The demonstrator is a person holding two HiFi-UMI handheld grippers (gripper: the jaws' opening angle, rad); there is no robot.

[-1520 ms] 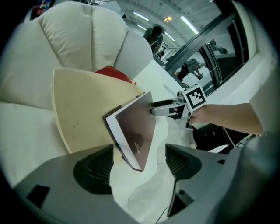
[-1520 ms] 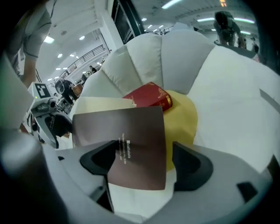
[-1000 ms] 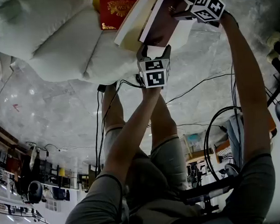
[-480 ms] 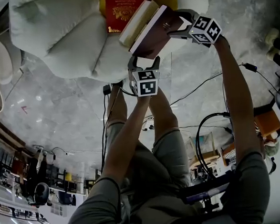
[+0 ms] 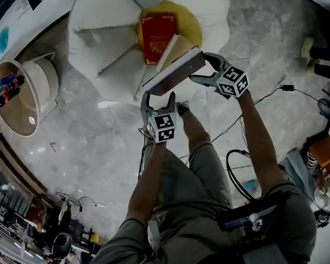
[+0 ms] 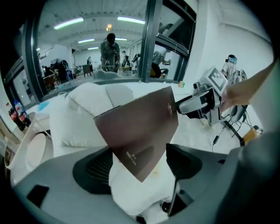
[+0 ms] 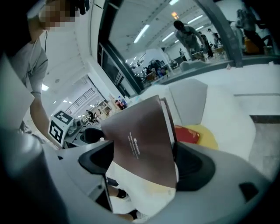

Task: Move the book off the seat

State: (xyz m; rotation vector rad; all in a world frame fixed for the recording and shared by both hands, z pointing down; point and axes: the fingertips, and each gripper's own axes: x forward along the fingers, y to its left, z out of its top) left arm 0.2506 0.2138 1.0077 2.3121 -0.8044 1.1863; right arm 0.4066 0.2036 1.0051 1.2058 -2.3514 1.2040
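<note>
Grey marble floor (image 5: 93,150) is seen under everything, w/ black cables (image 5: 264,99) trailed across it. Nearest, the left tongs (image 5: 158,96) are clamped on one lower corner of a thick brown book (image 5: 175,72), and the right tongs (image 5: 199,67) are clamped on its opposite end. The book is held tilted in the air btwn the two, up off the seat and over its front edge. Beyond, the white petal-shaped seat (image 5: 103,48) w/ a yellow ctr cushion (image 5: 190,25) is seen; a red book (image 5: 158,36) is laid flat on that cushion. Off to the left, a round counter (image 5: 23,117) is stood w/ bottles (image 5: 3,89) on it.
</note>
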